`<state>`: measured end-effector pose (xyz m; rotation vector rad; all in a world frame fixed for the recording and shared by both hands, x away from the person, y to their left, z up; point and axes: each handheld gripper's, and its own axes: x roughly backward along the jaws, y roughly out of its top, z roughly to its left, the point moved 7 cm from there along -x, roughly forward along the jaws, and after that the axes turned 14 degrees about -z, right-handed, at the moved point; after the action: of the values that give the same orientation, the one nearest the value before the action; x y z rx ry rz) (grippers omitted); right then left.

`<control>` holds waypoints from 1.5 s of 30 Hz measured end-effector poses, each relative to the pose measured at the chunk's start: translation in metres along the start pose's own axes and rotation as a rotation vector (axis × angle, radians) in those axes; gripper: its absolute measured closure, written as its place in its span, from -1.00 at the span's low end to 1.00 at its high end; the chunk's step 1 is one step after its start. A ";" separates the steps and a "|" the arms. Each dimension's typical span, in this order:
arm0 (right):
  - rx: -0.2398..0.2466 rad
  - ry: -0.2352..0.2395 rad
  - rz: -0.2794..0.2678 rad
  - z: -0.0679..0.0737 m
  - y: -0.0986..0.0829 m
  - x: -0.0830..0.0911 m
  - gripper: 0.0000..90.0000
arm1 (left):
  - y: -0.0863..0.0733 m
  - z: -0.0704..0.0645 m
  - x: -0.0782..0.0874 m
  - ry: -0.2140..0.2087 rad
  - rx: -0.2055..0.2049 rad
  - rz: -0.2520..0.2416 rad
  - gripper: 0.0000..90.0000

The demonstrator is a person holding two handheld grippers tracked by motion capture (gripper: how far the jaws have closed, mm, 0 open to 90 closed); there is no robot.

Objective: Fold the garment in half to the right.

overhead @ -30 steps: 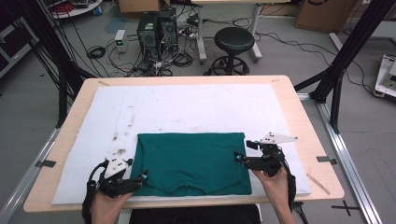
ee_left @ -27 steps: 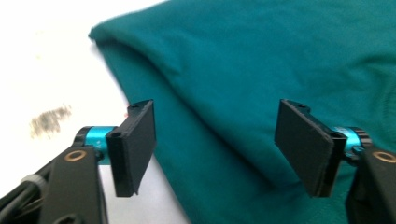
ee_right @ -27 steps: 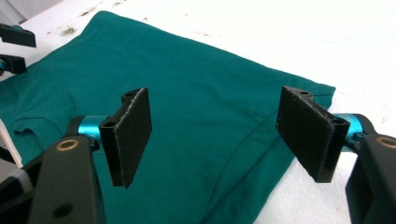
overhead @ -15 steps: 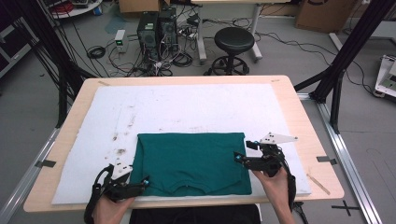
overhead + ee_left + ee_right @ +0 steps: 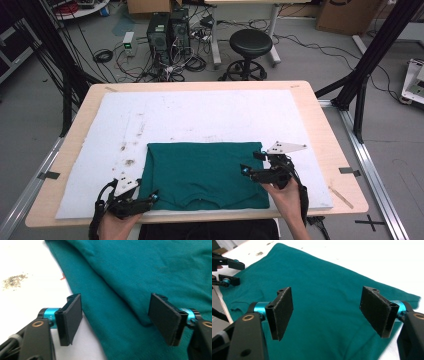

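A dark green folded T-shirt (image 5: 202, 172) lies flat on the white mat (image 5: 200, 115), its collar toward the near edge. My left gripper (image 5: 150, 197) is open at the shirt's near left corner; in the left gripper view its jaws straddle the shirt's folded left edge (image 5: 100, 305). My right gripper (image 5: 246, 170) hovers open over the shirt's right side, and in the right gripper view the green cloth (image 5: 324, 295) lies between and beyond its jaws, with the left gripper (image 5: 227, 272) at the far left.
The mat covers a wooden table (image 5: 330, 145) and bears brown stains (image 5: 127, 155) left of the shirt. A black stool (image 5: 250, 47), computer towers (image 5: 167, 30) and cables stand on the floor beyond the table's far edge.
My left gripper has moved toward the near edge and turned in to the shirt's near left corner. The right gripper has barely shifted.
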<state>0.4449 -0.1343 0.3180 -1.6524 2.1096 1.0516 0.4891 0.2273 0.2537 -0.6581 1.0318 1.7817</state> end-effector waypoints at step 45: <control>0.031 0.178 0.091 0.046 0.054 -0.138 -0.34 | 0.000 -0.012 0.002 -0.070 -0.021 -0.050 0.64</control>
<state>0.4289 0.0024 0.3891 -1.7069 2.3205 0.9222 0.4887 0.2173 0.2460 -0.6248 0.9430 1.7624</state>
